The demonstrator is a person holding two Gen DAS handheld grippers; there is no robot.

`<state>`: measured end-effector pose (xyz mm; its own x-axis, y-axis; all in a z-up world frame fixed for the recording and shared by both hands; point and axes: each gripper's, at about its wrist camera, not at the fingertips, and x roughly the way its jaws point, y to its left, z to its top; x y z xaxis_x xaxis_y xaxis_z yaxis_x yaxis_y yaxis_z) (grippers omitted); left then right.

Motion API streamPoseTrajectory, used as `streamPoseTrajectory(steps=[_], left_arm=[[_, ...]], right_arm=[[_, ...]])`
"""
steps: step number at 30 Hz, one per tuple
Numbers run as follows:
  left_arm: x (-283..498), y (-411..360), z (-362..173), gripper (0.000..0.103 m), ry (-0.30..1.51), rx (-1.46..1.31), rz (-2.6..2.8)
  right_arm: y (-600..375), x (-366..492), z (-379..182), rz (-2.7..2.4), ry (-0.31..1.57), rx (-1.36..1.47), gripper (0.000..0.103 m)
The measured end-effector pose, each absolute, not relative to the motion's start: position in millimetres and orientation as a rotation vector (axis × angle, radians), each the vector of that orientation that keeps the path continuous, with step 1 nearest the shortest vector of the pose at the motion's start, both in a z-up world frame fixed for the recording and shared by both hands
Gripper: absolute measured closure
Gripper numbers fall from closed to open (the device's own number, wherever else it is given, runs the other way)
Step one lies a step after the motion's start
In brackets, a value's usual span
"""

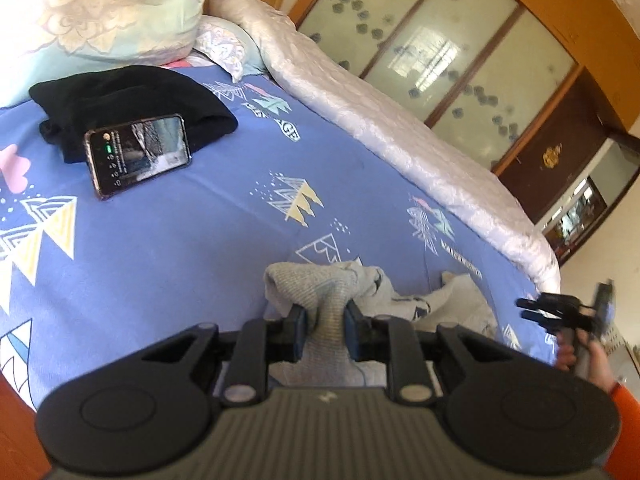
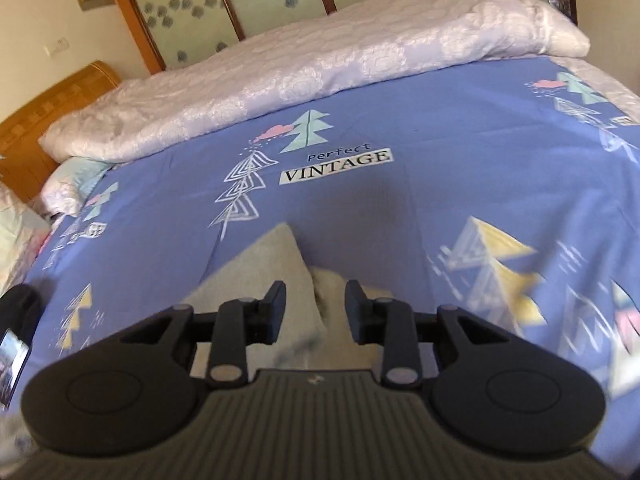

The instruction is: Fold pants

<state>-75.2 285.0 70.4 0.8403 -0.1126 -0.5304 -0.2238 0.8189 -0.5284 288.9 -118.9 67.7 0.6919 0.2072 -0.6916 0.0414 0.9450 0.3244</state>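
The grey pants (image 1: 316,288) lie crumpled on the blue patterned bedsheet (image 1: 192,240). My left gripper (image 1: 326,320) is shut on a bunched grey fold of them, which is pinched tight between the pads and lifted off the sheet. At the right edge of the left wrist view a hand holds my right gripper (image 1: 528,309), just beside the far end of the pants. In the right wrist view the right gripper (image 2: 316,304) stands open over a pointed grey corner of the pants (image 2: 276,264). The cloth shows between and behind the fingers without being pinched.
A phone (image 1: 138,156) leans against a folded black garment (image 1: 128,100) at the back left. A white quilt (image 2: 320,64) runs along the far side of the bed, with pillows (image 1: 108,4) at its head. Wooden wardrobe doors (image 1: 460,60) stand beyond.
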Motion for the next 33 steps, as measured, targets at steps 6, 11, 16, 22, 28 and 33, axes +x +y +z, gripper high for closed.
streamPoseTrajectory(steps=[6,11,16,22,28,33], left_arm=[[-75.5,309.7,70.5,0.084,0.562,-0.659,0.132],[-69.4,316.1,66.9,0.084,0.581,-0.674,0.136],[-64.9,316.9,69.4,0.084,0.583,-0.667,0.144],[-62.4,307.7,77.7,0.084,0.585,-0.643,0.17],[-57.8,299.6,92.6,0.084,0.558,-0.609,0.151],[-51.9,284.5,99.2,0.084,0.553,-0.592,0.109]], right_arm=[[-111.7,356.0,37.8,-0.012,0.876,0.244,0.068],[-138.1,349.5,17.9,-0.014,0.92,0.285,0.068],[-135.3,327.7,-4.4,0.05,0.975,0.242,0.052],[-104.5,306.4,17.8,0.053,0.857,-0.016,0.096],[-219.0,258.6,86.0,-0.268,0.666,-0.022,0.096],[-327.3,164.1,126.8,-0.501,0.609,0.001,0.096]])
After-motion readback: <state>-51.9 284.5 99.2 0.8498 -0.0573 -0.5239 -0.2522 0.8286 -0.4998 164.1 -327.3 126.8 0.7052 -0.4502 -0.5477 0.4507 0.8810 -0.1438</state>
